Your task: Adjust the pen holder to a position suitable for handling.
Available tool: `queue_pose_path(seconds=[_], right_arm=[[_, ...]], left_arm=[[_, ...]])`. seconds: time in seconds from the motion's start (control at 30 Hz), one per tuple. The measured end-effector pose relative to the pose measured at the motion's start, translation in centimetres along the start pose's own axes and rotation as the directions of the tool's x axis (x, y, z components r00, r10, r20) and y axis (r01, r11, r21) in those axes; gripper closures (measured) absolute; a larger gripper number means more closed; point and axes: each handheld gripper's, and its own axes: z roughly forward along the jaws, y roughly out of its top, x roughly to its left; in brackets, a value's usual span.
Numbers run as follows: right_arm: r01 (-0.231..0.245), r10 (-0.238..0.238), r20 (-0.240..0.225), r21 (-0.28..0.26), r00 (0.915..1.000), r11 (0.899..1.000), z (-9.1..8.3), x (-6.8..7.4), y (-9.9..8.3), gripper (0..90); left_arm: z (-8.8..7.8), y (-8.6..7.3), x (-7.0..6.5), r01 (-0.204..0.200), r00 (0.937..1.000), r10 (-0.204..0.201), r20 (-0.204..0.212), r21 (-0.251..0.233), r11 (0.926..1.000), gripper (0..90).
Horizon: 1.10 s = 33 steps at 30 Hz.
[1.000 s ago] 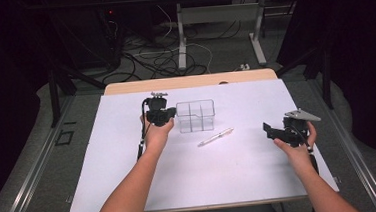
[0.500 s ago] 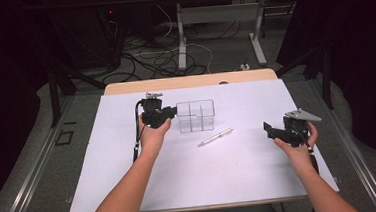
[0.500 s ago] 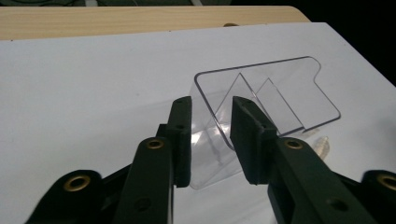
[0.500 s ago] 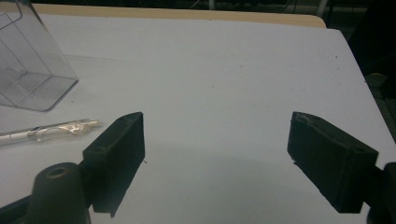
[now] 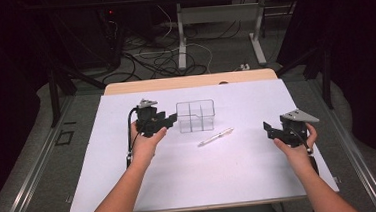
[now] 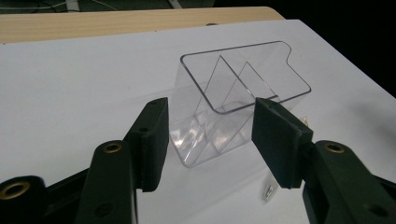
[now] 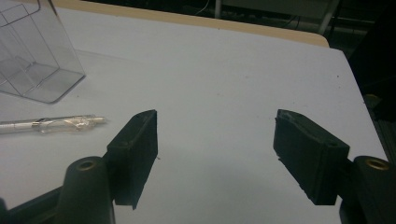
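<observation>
Opening left gripper [image 6: 210,135] jaws beside clear organizer [image 6: 233,107] | right gripper [image 7: 215,149] jaws open, closing, empty

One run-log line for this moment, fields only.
left claw: just opening, clear organizer ahead, untouched | right claw: open, just been closing, holds nothing | pen: flat on white table beside organizer

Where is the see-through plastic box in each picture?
High view: the clear divided box stands upright near the middle of the white table, just right of the left hand-held gripper.
Left gripper view: the box sits in the centre, just beyond the open jaws.
Right gripper view: one corner of the box is at the top left.
Shared landmark: the clear pen lying by the box.
</observation>
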Motion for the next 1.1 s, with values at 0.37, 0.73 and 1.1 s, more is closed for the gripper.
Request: queue_pose_path(seconds=[0.37, 0.73, 1.1], right_arm=[[0.075, -0.073, -0.047, 0.044, 0.9962, 0.996, 0.1, 1.0, 0.2, 34.8], [0.216, -0.211, -0.103, 0.031, 0.9719, 0.976, 0.6, 2.2, 0.3, 36.7], [0.423, -0.413, -0.201, 0.011, 0.8883, 0.906, 1.3, 4.7, 1.1, 42.3]], left_arm=[[-1.9, -1.8, 1.5, -0.092, 0.9955, 0.091, -0.024, -0.012, 0.9957, 33.0], [-2.7, -3.4, 2.1, -0.106, 0.9938, 0.106, -0.031, 0.010, 0.9943, 15.4], [-3.4, -4.3, 3.2, -0.026, 0.9988, 0.027, -0.041, 0.015, 0.9995, 1.6]])
